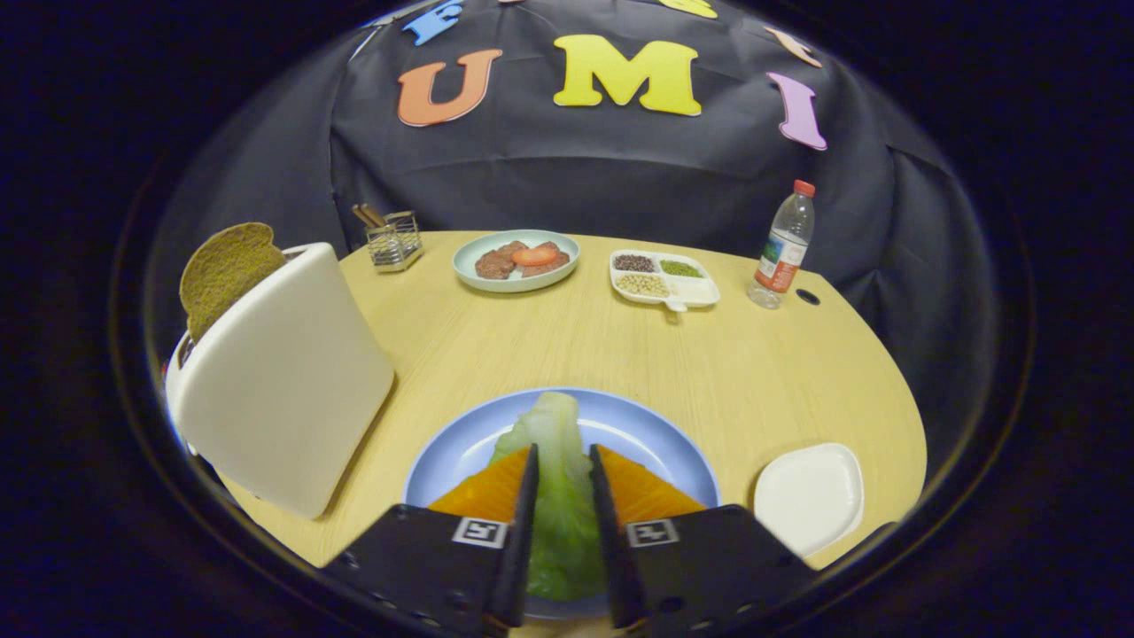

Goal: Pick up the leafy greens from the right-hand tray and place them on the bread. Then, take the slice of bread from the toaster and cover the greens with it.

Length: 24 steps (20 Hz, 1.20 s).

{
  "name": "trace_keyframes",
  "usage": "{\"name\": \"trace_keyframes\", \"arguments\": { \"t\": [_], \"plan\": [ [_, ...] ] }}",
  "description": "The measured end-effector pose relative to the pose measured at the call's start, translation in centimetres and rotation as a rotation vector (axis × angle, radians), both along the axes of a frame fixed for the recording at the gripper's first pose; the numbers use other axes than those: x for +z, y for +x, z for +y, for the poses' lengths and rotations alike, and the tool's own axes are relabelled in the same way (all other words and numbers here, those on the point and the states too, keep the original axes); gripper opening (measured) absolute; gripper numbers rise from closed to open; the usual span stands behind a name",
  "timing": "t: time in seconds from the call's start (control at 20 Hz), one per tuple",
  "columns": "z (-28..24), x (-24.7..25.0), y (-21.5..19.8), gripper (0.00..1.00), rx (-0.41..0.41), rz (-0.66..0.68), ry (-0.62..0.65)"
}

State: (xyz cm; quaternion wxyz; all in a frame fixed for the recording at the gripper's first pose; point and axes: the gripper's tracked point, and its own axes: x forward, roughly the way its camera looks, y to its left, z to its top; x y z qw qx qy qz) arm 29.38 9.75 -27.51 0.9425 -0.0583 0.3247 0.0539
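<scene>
Greens sit pinched between the jaws, over orange bread on the blue plate. Best bet: go down slow, lay leaf flat in middle of bread, then let go. Toaster w/ brown slice waits left; empty white tray right.

Toaster left of plate; tray right; bottle beyond.
</scene>
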Motion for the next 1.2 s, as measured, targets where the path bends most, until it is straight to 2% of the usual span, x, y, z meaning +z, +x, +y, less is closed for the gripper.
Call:
{"name": "trace_keyframes", "arguments": {
  "t": [0.15,0.2,0.3,0.45,0.7,0.85,1.05,1.2],
  "plan": [
    [-0.2,1.3,-1.0,0.78,-0.005,-0.028,0.005],
    [-0.1,2.0,-1.4,0.86,-0.007,-0.047,0.019],
    [-0.6,3.7,-2.3,0.97,-0.042,-0.082,0.039],
    [-1.7,5.3,-4.4,0.97,-0.126,-0.088,-0.003],
    [-0.2,7.3,-7.7,0.96,-0.164,-0.092,0.007],
    [2.2,8.7,-9.3,0.96,-0.158,-0.107,0.048],
    [5.5,11.2,-11.2,0.96,-0.145,-0.131,0.03],
    [9.2,12.8,-11.7,0.96,-0.1,-0.149,0.04]
  ]
}}
